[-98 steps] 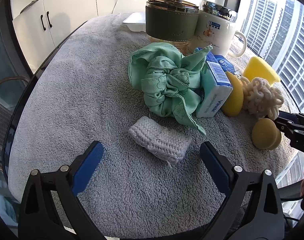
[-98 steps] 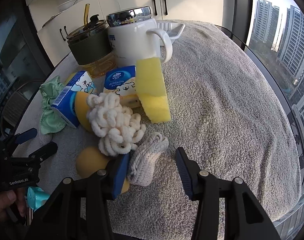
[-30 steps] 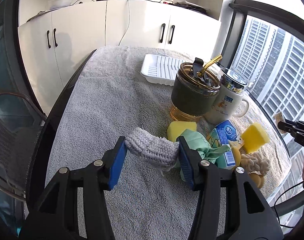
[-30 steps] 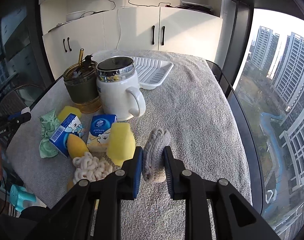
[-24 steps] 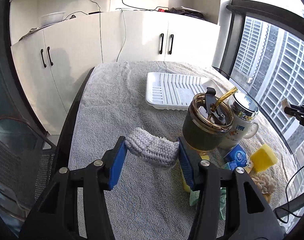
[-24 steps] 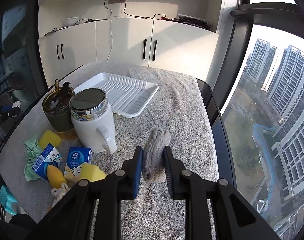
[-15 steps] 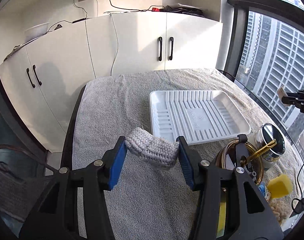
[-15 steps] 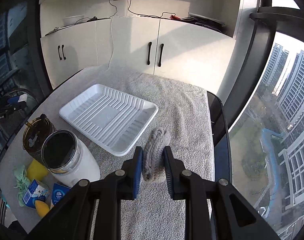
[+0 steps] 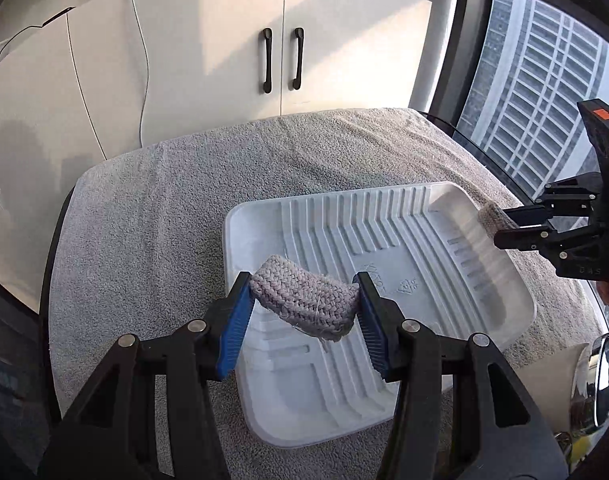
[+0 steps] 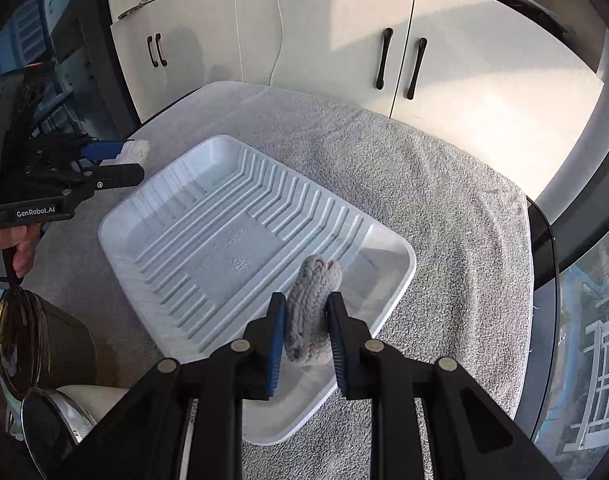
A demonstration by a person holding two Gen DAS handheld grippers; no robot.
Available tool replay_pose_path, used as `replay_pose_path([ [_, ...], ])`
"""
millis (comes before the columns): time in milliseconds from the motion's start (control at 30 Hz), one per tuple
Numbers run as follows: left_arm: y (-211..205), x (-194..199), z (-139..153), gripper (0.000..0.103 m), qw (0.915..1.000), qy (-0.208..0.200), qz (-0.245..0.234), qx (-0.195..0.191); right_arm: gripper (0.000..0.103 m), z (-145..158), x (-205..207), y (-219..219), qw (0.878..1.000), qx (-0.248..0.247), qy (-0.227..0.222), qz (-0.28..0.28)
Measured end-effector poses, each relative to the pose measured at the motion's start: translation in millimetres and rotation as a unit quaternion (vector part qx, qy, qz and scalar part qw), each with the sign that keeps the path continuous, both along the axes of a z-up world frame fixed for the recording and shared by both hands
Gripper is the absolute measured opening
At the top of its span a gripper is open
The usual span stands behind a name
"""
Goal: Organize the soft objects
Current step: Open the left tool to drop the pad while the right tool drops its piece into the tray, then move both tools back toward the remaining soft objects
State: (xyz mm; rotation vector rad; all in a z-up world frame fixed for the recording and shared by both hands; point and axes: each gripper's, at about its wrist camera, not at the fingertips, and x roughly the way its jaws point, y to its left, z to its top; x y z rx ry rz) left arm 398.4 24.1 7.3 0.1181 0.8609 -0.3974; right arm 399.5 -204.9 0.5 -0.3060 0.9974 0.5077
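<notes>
My left gripper [image 9: 304, 300] is shut on a grey knitted pad [image 9: 304, 302] and holds it above the near left part of the white ribbed tray [image 9: 416, 224]. My right gripper [image 10: 306, 314] is shut on a second grey knitted pad [image 10: 310, 304], held upright over the tray's near right corner [image 10: 384, 264]. In the left wrist view the right gripper [image 9: 504, 224] shows at the tray's right rim with its pad [image 9: 492, 218]. In the right wrist view the left gripper [image 10: 124, 160] shows at the tray's left corner with its pad [image 10: 134, 150].
The tray lies on a table covered with a grey towel [image 9: 164, 200]. A dark glass tumbler [image 10: 36, 344] and a white mug with a chrome lid [image 10: 60, 428] stand near the tray's front left. White cabinets [image 9: 280, 40] stand behind the table; windows are on the right.
Both grippers have closed on the knitted pads, lifted them off the towel and carried them away from the cluttered end to above the white tray.
</notes>
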Motion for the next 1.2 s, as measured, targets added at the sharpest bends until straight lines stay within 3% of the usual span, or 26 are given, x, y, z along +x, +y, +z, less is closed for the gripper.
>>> replay_pose_path([
  [367,-8,16,-43,0.049,0.9983,0.049,-0.011,0.029,0.024,-42,25,10,0.999,-0.017,0.037,0.017],
  [767,-14,9,-48,0.053,0.9981,0.047,-0.006,0.040,0.026,-51,22,9,0.999,-0.025,0.029,0.009],
  [933,-10,7,-39,0.082,0.9990,0.042,-0.010,0.012,0.054,-47,19,7,1.000,-0.012,0.025,0.006],
  [1167,5,0,-16,0.089,0.9996,0.019,0.009,-0.019,0.058,-22,9,-7,1.000,0.011,-0.006,-0.007],
  [1200,9,-2,-12,0.093,0.9995,0.014,0.012,-0.025,0.058,-16,7,-14,1.000,0.018,-0.010,-0.010],
])
